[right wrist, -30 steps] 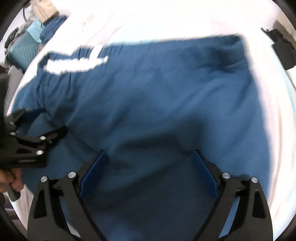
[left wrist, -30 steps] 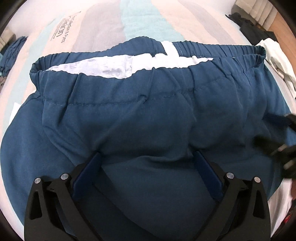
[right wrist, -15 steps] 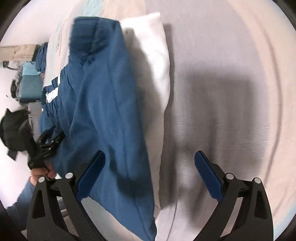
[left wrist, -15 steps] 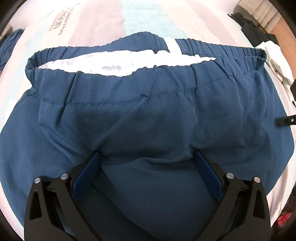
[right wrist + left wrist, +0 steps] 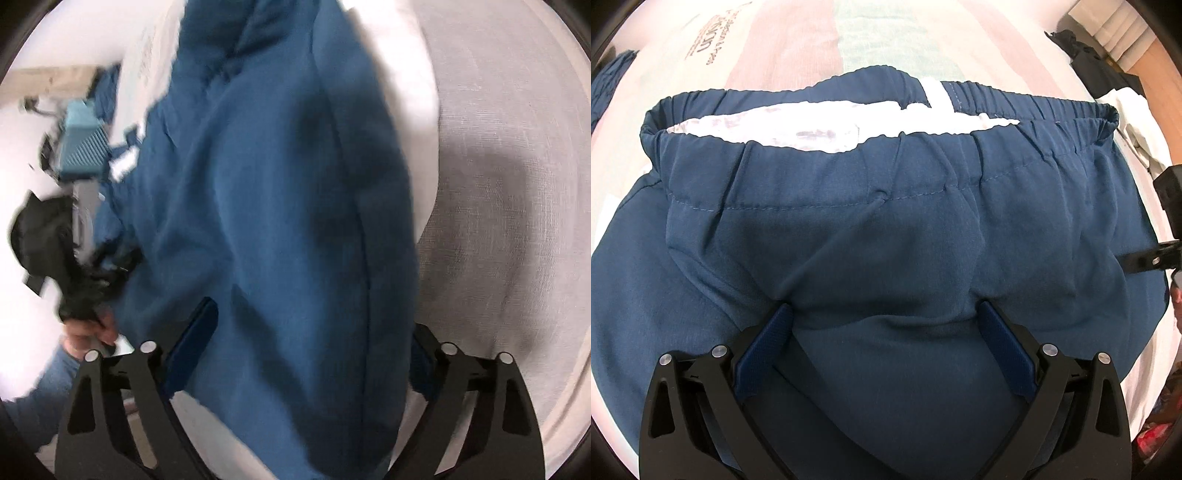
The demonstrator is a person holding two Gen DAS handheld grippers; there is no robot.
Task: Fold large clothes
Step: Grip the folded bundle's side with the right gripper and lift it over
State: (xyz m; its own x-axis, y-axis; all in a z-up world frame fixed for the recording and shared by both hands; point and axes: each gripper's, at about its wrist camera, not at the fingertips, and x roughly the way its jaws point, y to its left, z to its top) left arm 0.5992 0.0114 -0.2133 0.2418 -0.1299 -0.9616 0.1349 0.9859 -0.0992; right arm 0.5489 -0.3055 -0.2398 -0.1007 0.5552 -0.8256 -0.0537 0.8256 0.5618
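A: Entry, left claw [image 5: 884,317]. Jaws spread wide, both blue pads resting down on the blue trousers [image 5: 886,240]; a soft bulge of cloth sits between the pads, not pinched. Nothing is gripped.

B: And the right claw [image 5: 314,332]?

A: Also wide. Its jaws have just been closing a little, with the trousers' [image 5: 280,221] outer edge lying between the pads. The picture is blurred; I see no pad pressing the cloth, so no hold recorded.

B: Where do the trousers lie?

A: Flat on the striped bed cover [image 5: 812,44]. In the left view the elastic waistband [image 5: 1034,107] runs side to side across the top, white lining showing in its mouth, so the long axis runs from the waistband back toward the claw. A white cloth [image 5: 399,74] lies under the trousers' right edge.

B: Containers?

A: One teal box-like thing [image 5: 83,144] far left in the right view; contents cannot be told.

B: The person?

A: A hand [image 5: 86,332] and a blue sleeve [image 5: 37,398] hold the left claw's handle.
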